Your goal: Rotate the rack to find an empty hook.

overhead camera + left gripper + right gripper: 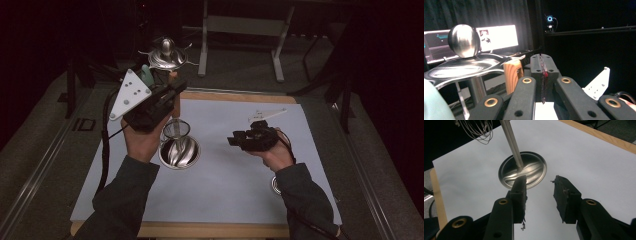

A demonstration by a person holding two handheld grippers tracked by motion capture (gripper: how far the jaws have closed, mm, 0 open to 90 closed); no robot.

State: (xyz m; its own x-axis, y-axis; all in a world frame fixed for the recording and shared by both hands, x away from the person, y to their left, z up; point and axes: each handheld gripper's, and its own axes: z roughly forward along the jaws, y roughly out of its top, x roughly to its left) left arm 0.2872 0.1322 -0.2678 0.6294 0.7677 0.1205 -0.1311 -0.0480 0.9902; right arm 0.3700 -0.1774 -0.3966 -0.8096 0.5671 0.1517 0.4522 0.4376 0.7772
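Observation:
A metal stand has a round base (179, 152) (524, 170) on the white mat, a thin pole (511, 142) and a top dish (461, 67) with a ball (464, 41) (166, 47) on it. A whisk hangs by the pole, wooden handle (173, 102) (512, 73) up and wires (176, 129) (477, 128) clear of the base. My left gripper (177, 90) (542, 65) is raised beside the handle, its pads pressed together; the handle stands just left of the jaws, and I cannot tell whether they hold it. My right gripper (232, 139) (540, 182) is open and empty, aimed at the base.
A small round metal piece (275, 185) lies on the mat (225, 190) by the right forearm. A lit monitor (496, 36) stands behind the stand. Metal frame legs (240, 25) rise beyond the table's wooden far edge (240, 96).

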